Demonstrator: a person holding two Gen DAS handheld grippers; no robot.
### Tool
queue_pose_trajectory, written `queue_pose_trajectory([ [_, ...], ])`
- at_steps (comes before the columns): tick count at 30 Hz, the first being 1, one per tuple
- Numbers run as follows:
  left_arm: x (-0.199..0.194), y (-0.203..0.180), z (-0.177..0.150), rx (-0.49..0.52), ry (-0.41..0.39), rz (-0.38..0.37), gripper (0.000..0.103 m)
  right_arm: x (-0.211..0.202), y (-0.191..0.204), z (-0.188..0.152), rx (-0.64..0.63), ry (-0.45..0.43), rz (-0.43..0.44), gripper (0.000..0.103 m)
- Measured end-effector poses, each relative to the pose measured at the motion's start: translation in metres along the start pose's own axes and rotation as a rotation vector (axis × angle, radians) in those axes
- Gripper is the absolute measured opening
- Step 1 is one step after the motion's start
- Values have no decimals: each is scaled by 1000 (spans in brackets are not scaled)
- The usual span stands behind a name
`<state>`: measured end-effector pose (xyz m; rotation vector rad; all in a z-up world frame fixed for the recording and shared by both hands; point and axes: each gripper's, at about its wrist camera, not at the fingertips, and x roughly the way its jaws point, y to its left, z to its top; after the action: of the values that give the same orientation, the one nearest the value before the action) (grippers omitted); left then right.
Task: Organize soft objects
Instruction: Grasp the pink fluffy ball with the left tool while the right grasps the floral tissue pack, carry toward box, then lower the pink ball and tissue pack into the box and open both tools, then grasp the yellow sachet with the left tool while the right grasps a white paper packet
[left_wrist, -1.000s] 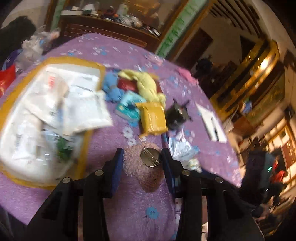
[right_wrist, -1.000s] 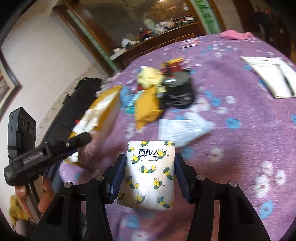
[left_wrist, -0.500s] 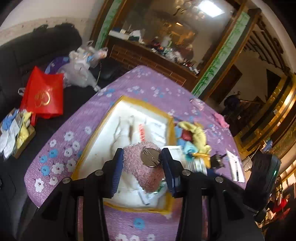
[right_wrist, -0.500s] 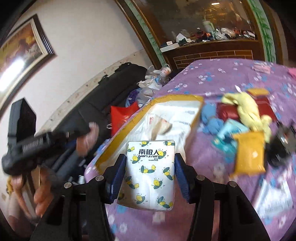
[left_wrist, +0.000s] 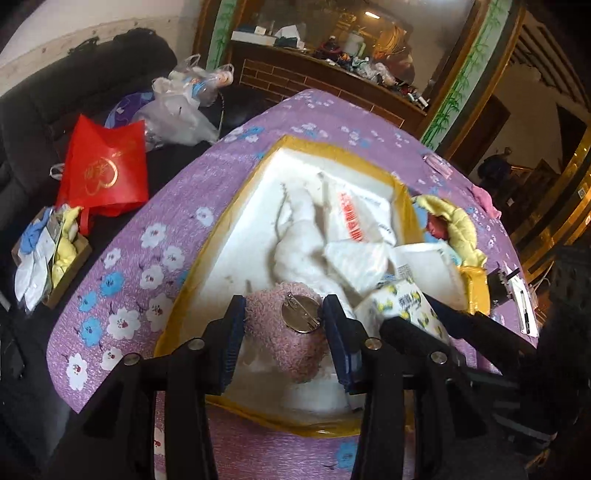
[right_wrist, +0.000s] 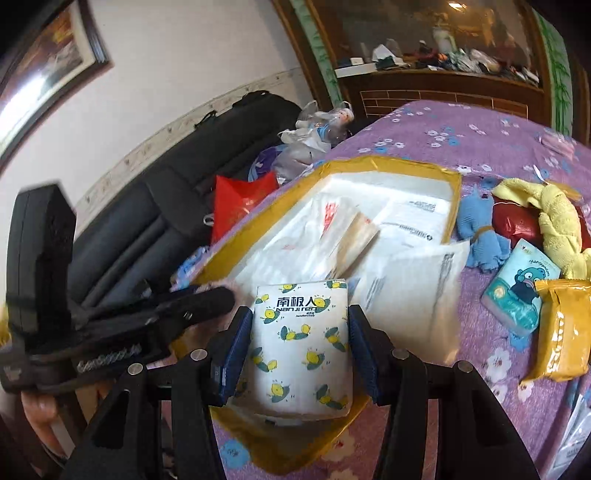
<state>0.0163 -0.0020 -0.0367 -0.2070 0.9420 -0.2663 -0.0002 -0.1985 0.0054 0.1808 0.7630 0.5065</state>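
Clutter surrounds both grippers above the purple flowered tablecloth (left_wrist: 155, 221). The left gripper (left_wrist: 284, 317) has a fuzzy pink plush brooch (left_wrist: 295, 332) between its blue pads, metal pin-back facing the camera; its jaws are opening, the right pad against the pin disc, the left pad at the plush's edge. Directly beneath and ahead of it lies the yellow-taped white foam box (left_wrist: 236, 236), already holding white padded mailers (left_wrist: 354, 236) that fill most of the floor ahead of the fingertips. Just right of the left gripper, the right gripper's black arm crosses into view.

The right gripper (right_wrist: 299, 332) is clamped about halfway wide on a tissue pack printed with lemons (right_wrist: 301, 347), both pads pressed to its sides, over the near corner of the same box. A white mailer (right_wrist: 413, 291) hangs over the box rim just right of its fingers. Farther right on the cloth sit a blue cloth (right_wrist: 480, 236), a red pouch (right_wrist: 517, 221), a yellow towel (right_wrist: 557, 221), a teal tissue packet (right_wrist: 521, 288) and a yellow packet (right_wrist: 561, 332). Left of it, beyond the table edge, a red bag (right_wrist: 240, 203) leans on a black sofa (right_wrist: 155, 214).
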Motion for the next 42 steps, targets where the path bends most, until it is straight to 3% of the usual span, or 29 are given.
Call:
queue_pose_trajectory([
  [2,2,1,-1,-3,3,-14,44,-2,1,-1,-5,-3,7,56],
  [6,-6,6,-2,-31,-47,-27,57,-13,-9,2,59,-42,66,75],
  [8,-12,11,0,-68,-86,-3,70,-23,-15,2,76,-67,79,81],
  [14,-35,13,1,-140,-139,-94,71,-45,-37,-5,131,-94,150,81],
  [19,-45,-30,-10,-42,-144,-213,71,-79,-68,-30,173,-125,158,84],
  [25,-30,-97,-18,88,-75,-299,71,-125,-124,-73,258,-134,63,85],
  [31,-10,-141,-26,172,0,-309,71,-173,-186,-103,402,-170,-107,86],
  [35,-3,-160,-33,216,30,-302,71,-177,-204,-112,456,-150,-233,86],
  [37,-3,-165,-35,232,34,-292,71,-171,-215,-114,515,-123,-219,85],
  [40,0,-171,-34,250,38,-283,71,-152,-228,-113,591,-72,-144,72],
  [42,4,-174,-34,254,48,-279,71,-142,-228,-110,585,-61,-148,68],
])
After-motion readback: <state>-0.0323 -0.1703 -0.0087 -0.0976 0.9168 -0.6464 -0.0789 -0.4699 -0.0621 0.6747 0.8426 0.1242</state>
